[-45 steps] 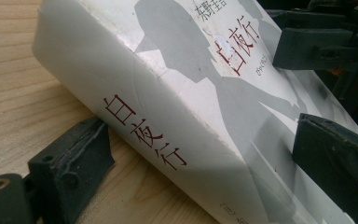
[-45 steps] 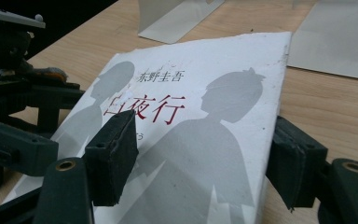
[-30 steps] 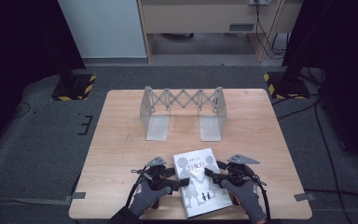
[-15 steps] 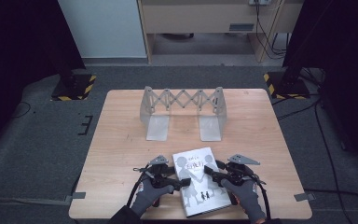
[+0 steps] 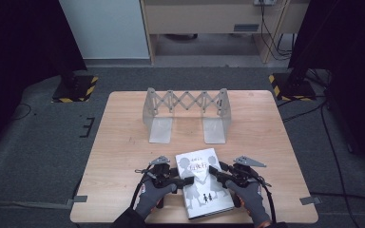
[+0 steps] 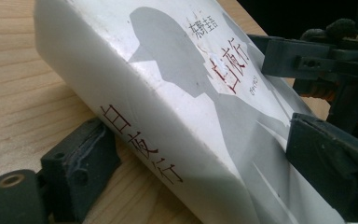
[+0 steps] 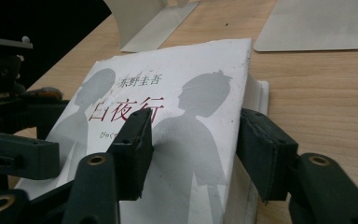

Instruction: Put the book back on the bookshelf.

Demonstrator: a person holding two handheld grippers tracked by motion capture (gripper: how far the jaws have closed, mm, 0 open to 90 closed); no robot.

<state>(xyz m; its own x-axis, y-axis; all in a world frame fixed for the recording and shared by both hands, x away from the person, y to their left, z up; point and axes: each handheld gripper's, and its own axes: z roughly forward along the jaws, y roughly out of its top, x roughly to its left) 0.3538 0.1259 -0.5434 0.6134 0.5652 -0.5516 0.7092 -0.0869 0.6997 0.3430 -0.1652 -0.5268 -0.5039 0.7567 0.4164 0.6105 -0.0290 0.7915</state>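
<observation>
A white book [image 5: 202, 183] with grey silhouettes and red title characters lies near the front edge of the wooden table [image 5: 123, 156]. My left gripper [image 5: 178, 180] is shut on its spine side. In the left gripper view, one jaw sits low against the spine and the other presses on the cover [image 6: 191, 93], with the left gripper [image 6: 205, 172] spanning the thickness. My right gripper [image 5: 218, 175] is shut on the opposite, page side. In the right gripper view, the right gripper [image 7: 198, 149] has one jaw on the cover [image 7: 182, 116] and the other at the page edge.
An expandable metal book rack [image 5: 185, 111] with two flat base plates stands at mid-table, beyond the book. Its plates [image 7: 317, 23] lie ahead in the right gripper view. The table's front edge runs just behind my hands.
Both grippers have edged inward onto the book's two sides. The book has stayed in about the same place.
</observation>
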